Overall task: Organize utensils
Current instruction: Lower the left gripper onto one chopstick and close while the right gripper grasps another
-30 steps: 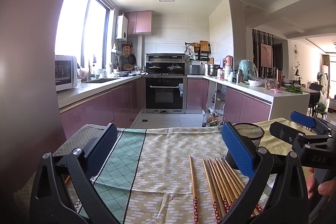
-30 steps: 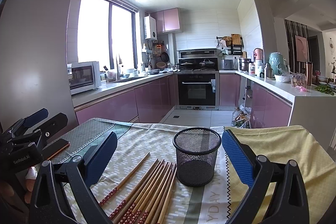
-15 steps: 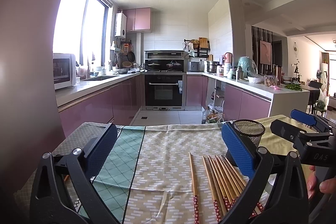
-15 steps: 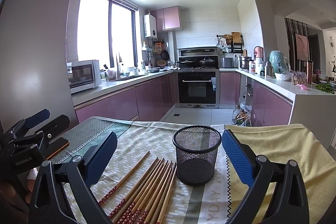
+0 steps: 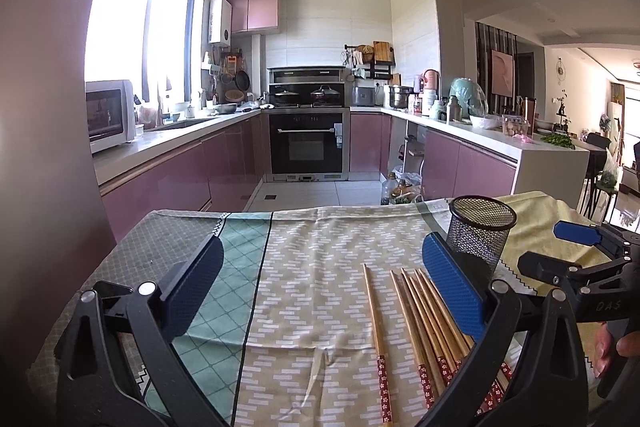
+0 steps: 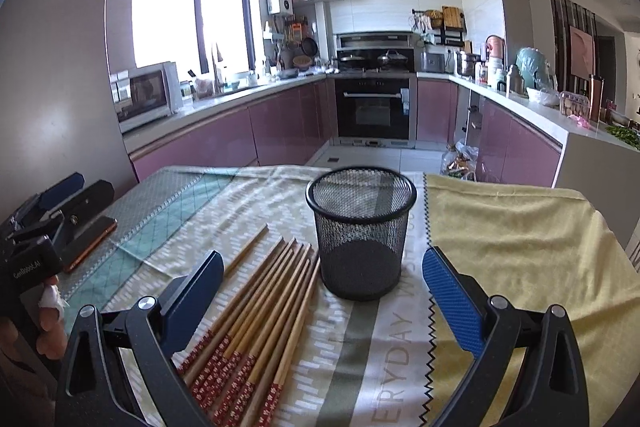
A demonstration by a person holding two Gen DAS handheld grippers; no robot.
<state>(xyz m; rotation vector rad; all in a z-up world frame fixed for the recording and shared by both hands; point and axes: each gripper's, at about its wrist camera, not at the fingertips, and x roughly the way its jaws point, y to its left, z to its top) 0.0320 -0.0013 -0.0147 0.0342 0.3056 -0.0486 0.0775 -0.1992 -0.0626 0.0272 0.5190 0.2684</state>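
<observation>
Wooden chopsticks (image 6: 256, 311) lie bundled just left of the mesh cup (image 6: 362, 235), ready for loading; both tools, left (image 5: 320, 291) and right (image 6: 320, 297), gape wide, empty.

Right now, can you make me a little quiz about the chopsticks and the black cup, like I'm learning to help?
1. True or false: the mesh cup already has chopsticks standing in it.
2. What is the right gripper holding? A) a chopstick B) the cup C) nothing
3. Fill in: in the right wrist view, one chopstick lies apart from the bundle, on the bundle's ____ side.

Key:
1. False. The cup is empty and the chopsticks lie flat on the tablecloth.
2. C. Its fingers are spread wide; so are those of the left gripper.
3. Left.
</observation>
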